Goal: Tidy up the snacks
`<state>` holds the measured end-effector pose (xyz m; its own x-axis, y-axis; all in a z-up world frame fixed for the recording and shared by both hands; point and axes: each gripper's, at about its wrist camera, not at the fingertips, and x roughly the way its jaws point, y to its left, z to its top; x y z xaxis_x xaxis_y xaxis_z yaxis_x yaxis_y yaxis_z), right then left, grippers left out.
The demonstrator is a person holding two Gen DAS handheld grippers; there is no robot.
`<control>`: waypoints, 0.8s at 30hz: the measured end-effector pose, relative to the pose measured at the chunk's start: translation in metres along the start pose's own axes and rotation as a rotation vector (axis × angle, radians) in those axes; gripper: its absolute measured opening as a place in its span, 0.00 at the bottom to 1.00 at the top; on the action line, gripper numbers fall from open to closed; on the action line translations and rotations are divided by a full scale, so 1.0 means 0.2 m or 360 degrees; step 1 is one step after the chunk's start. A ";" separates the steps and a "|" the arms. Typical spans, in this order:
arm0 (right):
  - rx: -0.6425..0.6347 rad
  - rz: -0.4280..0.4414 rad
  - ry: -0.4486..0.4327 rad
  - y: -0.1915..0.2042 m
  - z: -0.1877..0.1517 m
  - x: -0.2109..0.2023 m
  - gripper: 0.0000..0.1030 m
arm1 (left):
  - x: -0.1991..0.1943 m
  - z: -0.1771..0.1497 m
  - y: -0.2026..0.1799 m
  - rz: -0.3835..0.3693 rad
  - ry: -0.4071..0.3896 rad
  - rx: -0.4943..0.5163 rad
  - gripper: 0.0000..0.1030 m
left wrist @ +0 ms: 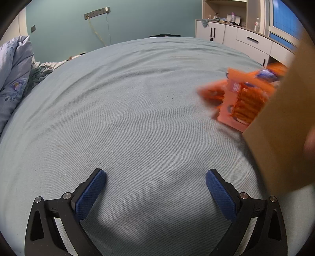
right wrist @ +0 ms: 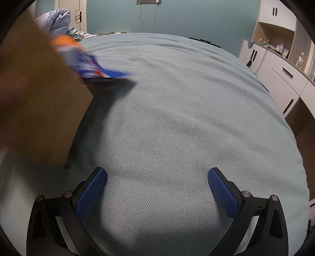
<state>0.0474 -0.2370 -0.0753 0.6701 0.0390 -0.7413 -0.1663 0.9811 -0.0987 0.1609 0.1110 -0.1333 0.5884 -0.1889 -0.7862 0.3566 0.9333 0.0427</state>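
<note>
Two handheld grippers hang over a pale blue bedspread (left wrist: 137,110) with their jaws spread wide and nothing between the blue-padded fingers (left wrist: 88,195). The left gripper (left wrist: 155,179) faces bare cloth; the snacks lie well ahead of it and off to its right, beyond the reach of the right finger. There, blurred orange snack packets (left wrist: 242,98) spill from behind the edge of a brown cardboard box (left wrist: 285,122) that is tipped at an angle and fills the right side of the left wrist view. A blurred part of a person's hand (left wrist: 310,141) shows at the box's far right edge.

From the right gripper (right wrist: 157,177), the same box (right wrist: 39,106) stands to the left, just beyond the left finger (right wrist: 90,197), its lower corner near the cloth. A blurred orange and blue snack bag (right wrist: 92,67) juts out from behind the box onto the bed, well forward and left of the open jaws. The cloth straight ahead of this gripper is bare.

A crumpled floral duvet (left wrist: 13,74) is heaped at the far left of the bed. White cabinets (right wrist: 279,76) line the wall on the right, and cables hang from a wall socket (right wrist: 148,2) on the teal wall.
</note>
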 end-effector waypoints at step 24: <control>-0.0002 -0.0003 -0.0002 -0.01 0.00 0.00 1.00 | 0.01 0.00 0.00 -0.0004 -0.0003 0.0003 1.00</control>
<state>0.0479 -0.2387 -0.0762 0.6712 0.0372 -0.7404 -0.1659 0.9809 -0.1011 0.1621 0.1102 -0.1344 0.5888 -0.1920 -0.7851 0.3596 0.9322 0.0417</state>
